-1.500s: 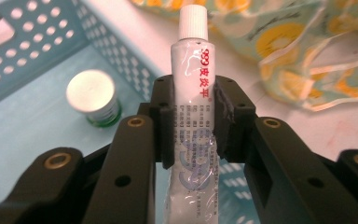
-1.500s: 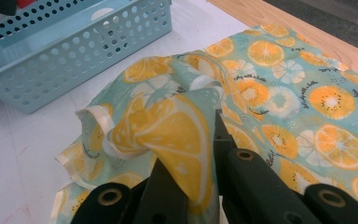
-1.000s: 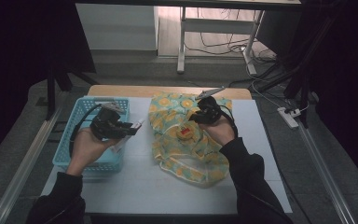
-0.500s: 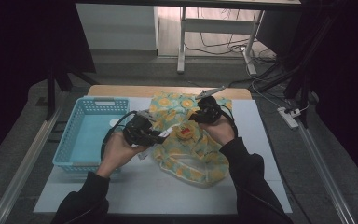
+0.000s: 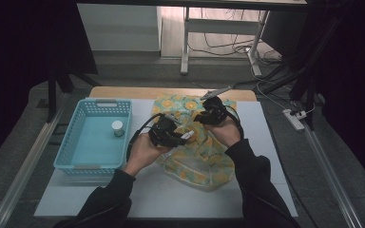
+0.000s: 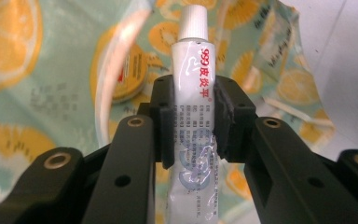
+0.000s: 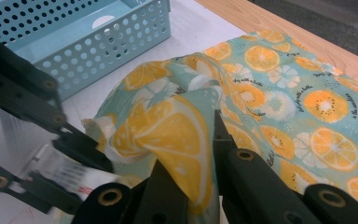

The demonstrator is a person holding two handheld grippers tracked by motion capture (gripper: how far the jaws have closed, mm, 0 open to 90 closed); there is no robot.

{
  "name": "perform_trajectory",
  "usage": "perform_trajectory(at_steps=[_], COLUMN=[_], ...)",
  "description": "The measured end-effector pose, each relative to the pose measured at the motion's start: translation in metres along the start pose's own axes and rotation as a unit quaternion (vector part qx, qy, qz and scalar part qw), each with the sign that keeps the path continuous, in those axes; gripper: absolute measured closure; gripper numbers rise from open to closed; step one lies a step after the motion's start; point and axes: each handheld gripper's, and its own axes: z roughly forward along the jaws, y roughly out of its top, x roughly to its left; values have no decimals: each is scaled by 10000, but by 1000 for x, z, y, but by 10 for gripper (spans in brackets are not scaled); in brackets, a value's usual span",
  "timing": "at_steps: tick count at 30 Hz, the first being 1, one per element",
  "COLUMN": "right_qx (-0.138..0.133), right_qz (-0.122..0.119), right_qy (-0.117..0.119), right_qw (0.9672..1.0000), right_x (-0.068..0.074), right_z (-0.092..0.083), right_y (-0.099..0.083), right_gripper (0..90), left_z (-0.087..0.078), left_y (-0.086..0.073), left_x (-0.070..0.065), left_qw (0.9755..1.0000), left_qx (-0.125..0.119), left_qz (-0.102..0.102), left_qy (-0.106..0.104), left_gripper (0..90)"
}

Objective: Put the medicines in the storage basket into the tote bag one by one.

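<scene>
Pinching a white squeeze tube point(image 6: 193, 93) with red and grey print and a white ribbed cap, the left gripper point(image 5: 167, 134) had its two black jaws pressed against the tube's sides about midway along, so the capped end stuck out well past the jaw tips. Beyond those tips lay the soft fabric bag point(image 6: 37, 93) in pale teal, printed with orange citrus slices, and just to the left of the jaws a small round yellow tin point(image 6: 128, 77) with red lettering showed inside the bag's opening. The right gripper point(image 5: 211, 115) was clamped on a bunched fold of the same bag point(image 7: 182, 135), the cloth rising between its jaws. From the high view both grippers sat over the bag point(image 5: 204, 161), close together, the left one near the bag's left edge. Well to the left of the left gripper stood a light blue perforated plastic basket point(image 5: 66, 154), and a small white-capped jar point(image 5: 118, 128) stood inside it on the white table mat point(image 5: 161, 199).
</scene>
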Motion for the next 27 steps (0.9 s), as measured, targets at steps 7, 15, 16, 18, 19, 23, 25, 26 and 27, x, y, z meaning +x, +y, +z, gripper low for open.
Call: perform_trajectory(at_steps=[7,15,16,18,19,23,25,26,27], right_qx=[1,3,9,9,9,-11,-25,-21,-18], right_qz=[-11,43,40,18,21,26,28,27,35], right_qy=[9,17,21,16,14,3,8,9,8], right_qw=[10000,10000,10000,10000,10000,10000,10000,10000,10000], right_x=[0,-2,-2,-1,-1,-1,-1,-1,0], right_z=[0,-1,0,0,0,-1,-1,-1,-1], right_y=[0,-2,-2,-1,0,0,0,1,0], right_gripper=[889,889,889,889,889,890,889,889,889], left_z=[13,21,21,22,23,26,29,30,32], left_y=[8,8,8,8,9,10,10,10,10], left_x=[5,20,22,21,19,14,13,13,13], left_qw=[9997,9989,9990,9989,9989,9988,9985,9985,9984], left_qx=[-154,-329,-345,-430,-438,-469,-514,-521,-523], left_qz=[62,18,-27,-77,-55,90,153,160,183], left_qy=[205,335,287,154,157,138,117,108,102], left_gripper=[709,709,709,709,709,709,709,708,708])
